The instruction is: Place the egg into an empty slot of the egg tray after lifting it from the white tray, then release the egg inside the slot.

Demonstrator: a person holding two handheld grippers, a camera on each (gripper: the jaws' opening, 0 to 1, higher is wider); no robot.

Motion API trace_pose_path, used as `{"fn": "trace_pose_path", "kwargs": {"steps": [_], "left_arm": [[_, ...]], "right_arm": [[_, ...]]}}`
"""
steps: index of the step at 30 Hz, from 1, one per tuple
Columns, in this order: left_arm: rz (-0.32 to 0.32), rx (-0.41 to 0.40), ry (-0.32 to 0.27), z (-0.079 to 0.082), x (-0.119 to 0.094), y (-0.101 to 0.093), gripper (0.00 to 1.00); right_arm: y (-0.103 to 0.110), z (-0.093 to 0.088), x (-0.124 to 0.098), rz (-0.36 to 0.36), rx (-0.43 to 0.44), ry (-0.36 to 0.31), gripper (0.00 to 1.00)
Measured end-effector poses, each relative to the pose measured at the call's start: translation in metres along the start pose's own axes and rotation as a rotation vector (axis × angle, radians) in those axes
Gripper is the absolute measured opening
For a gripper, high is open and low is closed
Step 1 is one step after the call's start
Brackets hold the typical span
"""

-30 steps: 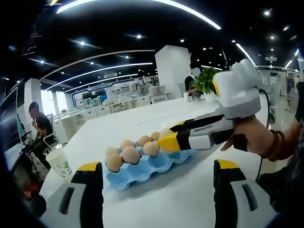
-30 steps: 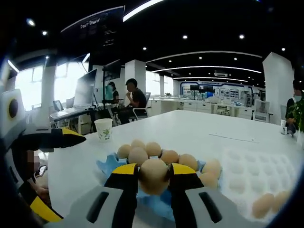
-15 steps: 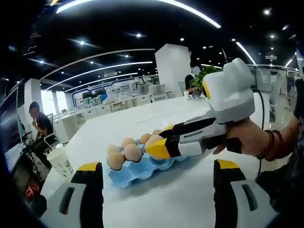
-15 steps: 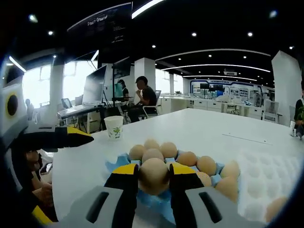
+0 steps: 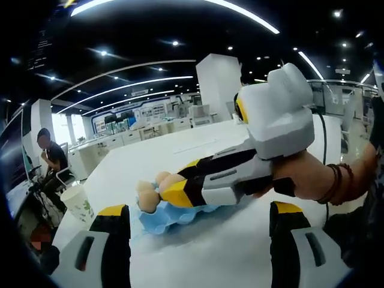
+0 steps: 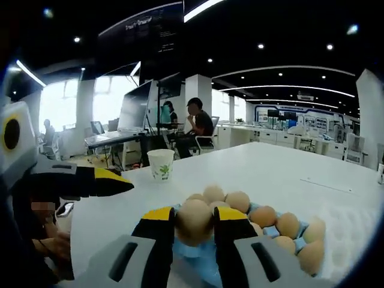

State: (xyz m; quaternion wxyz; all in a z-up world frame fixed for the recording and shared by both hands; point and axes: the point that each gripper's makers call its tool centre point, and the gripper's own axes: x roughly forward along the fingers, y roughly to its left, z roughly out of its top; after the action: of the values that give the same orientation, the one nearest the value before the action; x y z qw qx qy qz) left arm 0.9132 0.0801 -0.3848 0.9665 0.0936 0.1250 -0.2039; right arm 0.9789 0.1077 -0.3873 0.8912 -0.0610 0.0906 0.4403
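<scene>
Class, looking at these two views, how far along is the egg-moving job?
Done: the egg is lifted, clamped in the right gripper. In hand: it hangs over the blue egg tray, among eggs already seated. Left: lower it into an empty slot and open the jaws. The left gripper is open.

Tan egg (image 6: 194, 221), blue egg tray (image 6: 193, 252)

Open office with dark ceiling (image 5: 150, 24), strip lights, white pillar (image 5: 217, 87).

An open-plan office: desks (image 6: 114, 139) with monitors (image 6: 137, 107), seated people (image 6: 201, 125).
</scene>
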Motion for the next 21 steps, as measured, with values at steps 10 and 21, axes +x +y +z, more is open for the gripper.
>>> {"fn": "trace_pose_path", "kwargs": {"steps": [10,21], "left_arm": [[0.008,-0.012,0.004,-0.002,-0.003,0.007,0.99],[0.014,-0.014,0.016,-0.007,-0.003,0.012,0.99]], "right_arm": [[0.014,0.002,0.015,0.057,-0.027,-0.006,0.27],[0.028,-0.005,0.033,0.108,-0.063,0.034,0.27]]}}
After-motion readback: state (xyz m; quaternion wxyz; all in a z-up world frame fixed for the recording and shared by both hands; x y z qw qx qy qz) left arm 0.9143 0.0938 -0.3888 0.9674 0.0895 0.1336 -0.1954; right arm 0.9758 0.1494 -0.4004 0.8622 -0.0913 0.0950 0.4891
